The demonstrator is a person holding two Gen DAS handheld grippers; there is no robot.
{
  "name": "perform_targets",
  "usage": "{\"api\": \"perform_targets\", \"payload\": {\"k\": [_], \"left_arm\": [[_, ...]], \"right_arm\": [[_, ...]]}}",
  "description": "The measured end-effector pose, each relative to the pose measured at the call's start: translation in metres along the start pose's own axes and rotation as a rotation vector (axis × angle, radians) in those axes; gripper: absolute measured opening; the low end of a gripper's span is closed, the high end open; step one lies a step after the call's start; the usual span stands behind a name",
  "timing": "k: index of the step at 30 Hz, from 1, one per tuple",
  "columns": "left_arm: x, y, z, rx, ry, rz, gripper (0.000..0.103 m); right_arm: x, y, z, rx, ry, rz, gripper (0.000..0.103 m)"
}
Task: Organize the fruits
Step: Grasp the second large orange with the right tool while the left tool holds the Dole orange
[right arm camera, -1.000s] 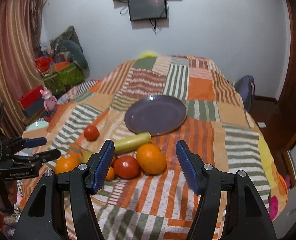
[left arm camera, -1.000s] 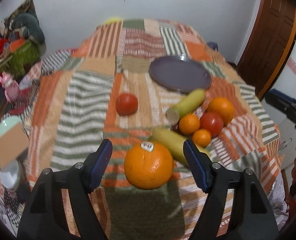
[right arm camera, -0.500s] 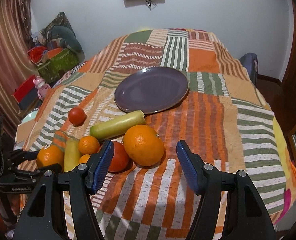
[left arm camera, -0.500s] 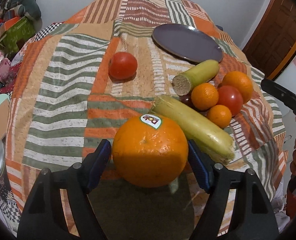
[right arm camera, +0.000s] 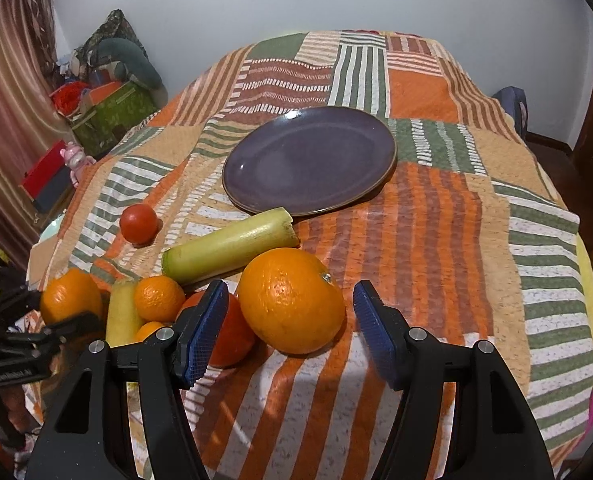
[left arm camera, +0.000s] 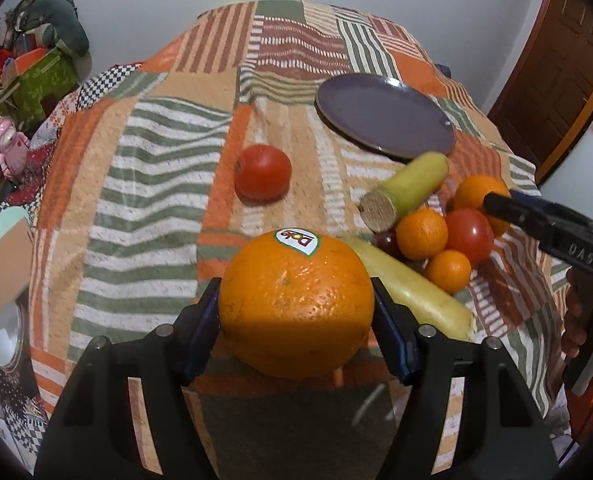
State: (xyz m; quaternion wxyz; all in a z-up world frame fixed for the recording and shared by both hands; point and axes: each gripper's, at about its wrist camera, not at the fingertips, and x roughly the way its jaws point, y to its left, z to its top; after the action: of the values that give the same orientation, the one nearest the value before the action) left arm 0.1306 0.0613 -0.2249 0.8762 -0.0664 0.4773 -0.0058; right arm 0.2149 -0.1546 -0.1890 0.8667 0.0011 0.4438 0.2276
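Observation:
A big orange with a sticker (left arm camera: pixel 296 304) sits on the patchwork cloth. My left gripper (left arm camera: pixel 294 312) is closing its jaws on the orange, and both blue pads touch its sides. My right gripper (right arm camera: pixel 290 324) is open, with gaps on both sides of a second big orange (right arm camera: pixel 292 300) that lies between its fingers. Beside that orange lie a red tomato (right arm camera: pixel 232 332), two small oranges (right arm camera: pixel 158 298) and two yellow-green squash pieces (right arm camera: pixel 228 248). A lone tomato (left arm camera: pixel 262 172) lies apart to the left. The purple plate (right arm camera: pixel 308 160) beyond the pile holds nothing.
The cloth drops off at the near and side edges. The left gripper's frame (right arm camera: pixel 36 320) shows at the pile's left in the right wrist view. Boxes and a pink toy (left arm camera: pixel 10 144) stand on the floor at the left. A wooden door (left arm camera: pixel 556 68) is at the right.
My left gripper came down around the stickered orange and its jaws narrowed onto its sides. My right gripper sank toward the pile, so the second big orange now lies between its fingers.

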Motion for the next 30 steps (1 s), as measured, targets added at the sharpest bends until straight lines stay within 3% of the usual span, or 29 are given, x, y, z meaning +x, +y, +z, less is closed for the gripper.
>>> {"api": "perform_targets", "payload": {"k": [11, 20, 30], "left_arm": [[0.003, 0.000, 0.010, 0.003, -0.021, 0.005, 0.069], [-0.010, -0.005, 0.020, 0.011, -0.065, 0.006, 0.069], [-0.028, -0.027, 0.048, 0.057, -0.150, -0.012, 0.069]], "right_arm": [[0.016, -0.005, 0.005, 0.031, 0.021, 0.029, 0.065], [0.011, -0.008, 0.004, 0.048, 0.021, 0.048, 0.057], [-0.015, -0.010, 0.014, 0.025, -0.060, 0.019, 0.057]]}}
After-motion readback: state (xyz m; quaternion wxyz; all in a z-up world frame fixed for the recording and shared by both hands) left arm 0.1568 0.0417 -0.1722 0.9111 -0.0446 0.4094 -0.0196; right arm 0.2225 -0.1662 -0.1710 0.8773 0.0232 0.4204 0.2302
